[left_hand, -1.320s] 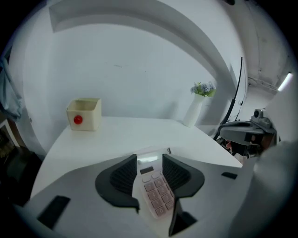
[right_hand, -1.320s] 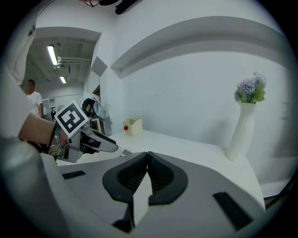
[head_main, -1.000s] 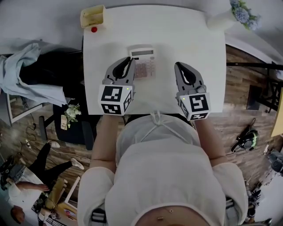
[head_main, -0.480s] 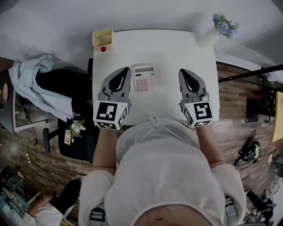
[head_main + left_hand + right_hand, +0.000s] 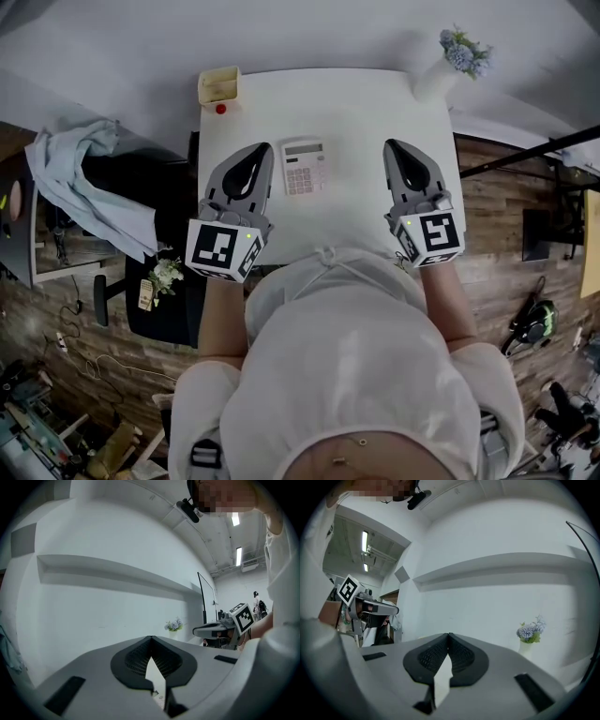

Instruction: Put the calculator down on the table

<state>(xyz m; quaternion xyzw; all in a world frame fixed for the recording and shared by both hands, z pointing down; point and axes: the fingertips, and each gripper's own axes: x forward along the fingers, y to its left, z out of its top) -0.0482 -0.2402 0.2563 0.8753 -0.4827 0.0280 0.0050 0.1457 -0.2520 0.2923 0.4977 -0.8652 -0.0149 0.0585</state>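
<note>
Calculator lies flat on the white desk, free of both grippers. It sits a little left of the desk's middle, with its display end toward the back edge and its keys toward the front edge. Nothing rests on it.

Standing at the front edge, a person holds a gripper in each hand, both pointing level toward the back wall. From above, the left gripper is over the left half of the desk, its tip just beside the calculator's left side but not touching it. In its own view, the left gripper has its jaws drawn fully together, tips meeting, and nothing is caught between them. Only a sliver of white desk shows through the wedge below the tips.

The right gripper hangs over the right half of the desk, well apart from the calculator. Seen along its own jaws, the right gripper is likewise closed tip to tip and empty.

A small yellow box stands at the back left corner, with a red knob just in front of it. At the back right corner a white vase holds pale blue flowers. Off the desk's left edge a light blue cloth is draped over dark furniture.
</note>
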